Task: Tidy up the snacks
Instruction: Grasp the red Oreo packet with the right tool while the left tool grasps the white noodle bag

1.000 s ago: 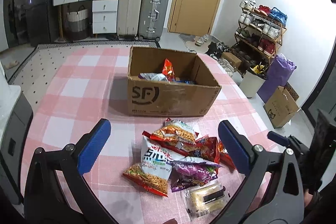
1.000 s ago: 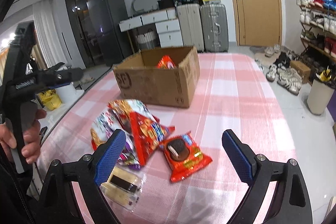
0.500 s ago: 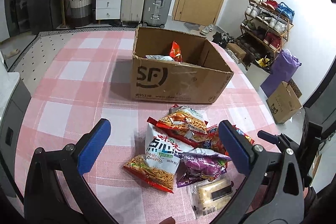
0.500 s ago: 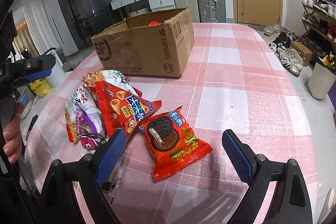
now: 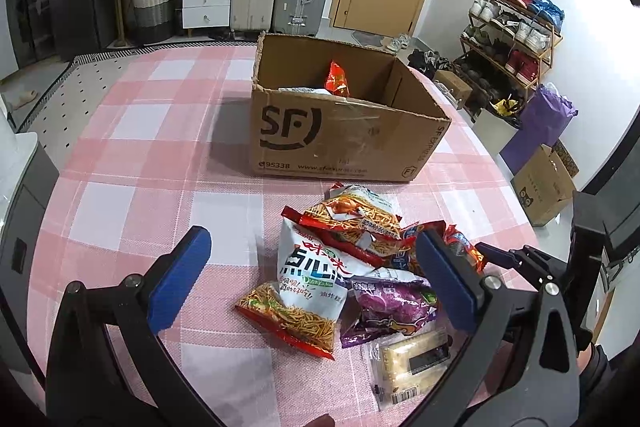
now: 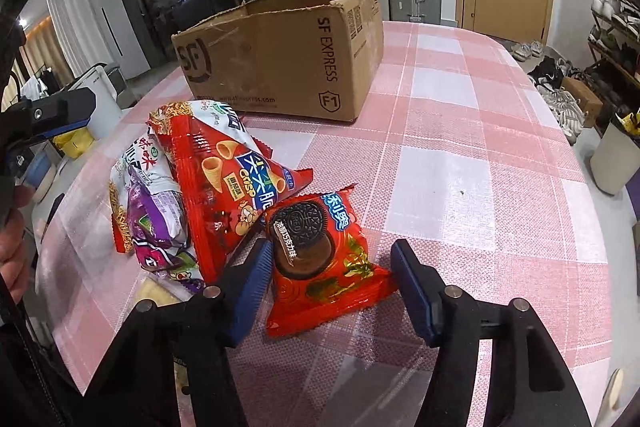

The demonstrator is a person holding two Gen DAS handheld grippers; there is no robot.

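Observation:
A pile of snack packs lies on the pink checked tablecloth (image 5: 132, 163) in front of an open SF cardboard box (image 5: 332, 131). My left gripper (image 5: 312, 281) hangs open above the pile, with a white noodle-snack bag (image 5: 308, 275) and a purple pack (image 5: 390, 303) below its jaws. My right gripper (image 6: 332, 291) is low over the table and its jaws are closing around a red chocolate-cookie pack (image 6: 320, 255). The blue pads are at the pack's two side edges, and the pack lies flat, not crumpled. Beside it leans a red cone-snack bag (image 6: 224, 179).
The box (image 6: 280, 55) holds a red bag (image 5: 336, 79) and other packs. A clear-wrapped cracker pack (image 5: 416, 359) lies nearest the left gripper. The left gripper (image 6: 48, 115) and a hand (image 6: 12, 227) show at the left edge. Suitcases, drawers and a shoe rack stand beyond the table.
Both grippers came down toward the pile. The right gripper's jaws narrowed from wide open to the edges of the cookie pack. The left gripper's jaws stayed wide.

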